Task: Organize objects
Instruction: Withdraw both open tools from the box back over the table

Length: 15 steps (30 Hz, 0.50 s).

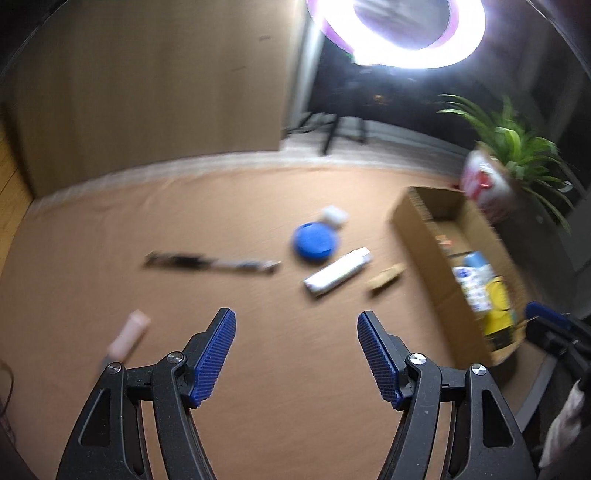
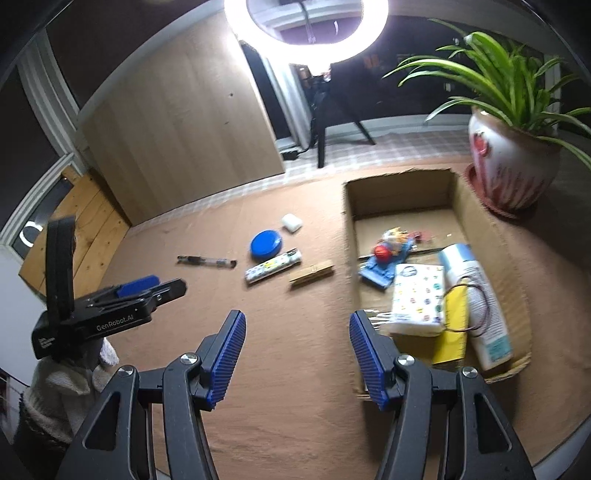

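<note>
My left gripper [image 1: 296,325] is open and empty above the brown mat; it also shows at the left of the right wrist view [image 2: 155,286]. My right gripper [image 2: 297,325] is open and empty beside the cardboard box [image 2: 402,184]. On the mat lie a black pen [image 2: 207,261], a blue round lid [image 2: 266,243], a small white case [image 2: 291,222], a white patterned tube [image 2: 272,265] and a wooden clip [image 2: 312,277]. A pink tube [image 1: 127,334] lies near my left fingers. The box holds a blue toy [image 2: 384,267], a tissue pack [image 2: 419,299], a spray can [image 2: 476,299] and a yellow box [image 2: 452,332].
A potted plant [image 2: 511,166] stands behind the box on the right. A ring light on a tripod [image 2: 306,33] stands beyond the mat. A wooden panel [image 2: 177,122] leans at the back left.
</note>
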Tool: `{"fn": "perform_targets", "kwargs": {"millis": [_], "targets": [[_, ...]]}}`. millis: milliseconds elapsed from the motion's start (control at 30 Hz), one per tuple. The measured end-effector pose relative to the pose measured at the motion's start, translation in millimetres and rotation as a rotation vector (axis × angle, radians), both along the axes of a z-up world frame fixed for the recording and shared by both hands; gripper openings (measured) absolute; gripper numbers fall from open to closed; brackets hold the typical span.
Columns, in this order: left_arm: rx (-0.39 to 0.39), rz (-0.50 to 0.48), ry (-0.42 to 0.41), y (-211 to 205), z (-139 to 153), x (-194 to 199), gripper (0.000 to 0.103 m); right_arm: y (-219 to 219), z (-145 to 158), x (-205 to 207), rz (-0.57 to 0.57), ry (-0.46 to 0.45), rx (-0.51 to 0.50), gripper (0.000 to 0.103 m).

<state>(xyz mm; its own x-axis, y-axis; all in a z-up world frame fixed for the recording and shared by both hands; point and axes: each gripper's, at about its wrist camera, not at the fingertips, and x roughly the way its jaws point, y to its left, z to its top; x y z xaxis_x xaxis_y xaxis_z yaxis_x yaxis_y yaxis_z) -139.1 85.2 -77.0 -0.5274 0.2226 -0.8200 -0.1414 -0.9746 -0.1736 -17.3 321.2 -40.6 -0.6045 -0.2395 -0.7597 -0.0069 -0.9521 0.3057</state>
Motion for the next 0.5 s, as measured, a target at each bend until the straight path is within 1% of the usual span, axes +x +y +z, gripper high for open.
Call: {"fn": "perform_targets", "kwargs": {"millis": [133,233,500], "targets": [[-0.026,0.078,-0.025,-48,-14,7,0.072,-15,-7,-8,0.03,-0.02,-0.014,0.055],[-0.038,0.112,-0.041,-74,-21,11,0.072,-23,-13,-16,0.045,-0.042,-0.037,0.055],[-0.048,0.167,-0.073,-116,-40,8,0.072,-39,-23,-48,0.066,-0.068,-0.037,0.055]]}}
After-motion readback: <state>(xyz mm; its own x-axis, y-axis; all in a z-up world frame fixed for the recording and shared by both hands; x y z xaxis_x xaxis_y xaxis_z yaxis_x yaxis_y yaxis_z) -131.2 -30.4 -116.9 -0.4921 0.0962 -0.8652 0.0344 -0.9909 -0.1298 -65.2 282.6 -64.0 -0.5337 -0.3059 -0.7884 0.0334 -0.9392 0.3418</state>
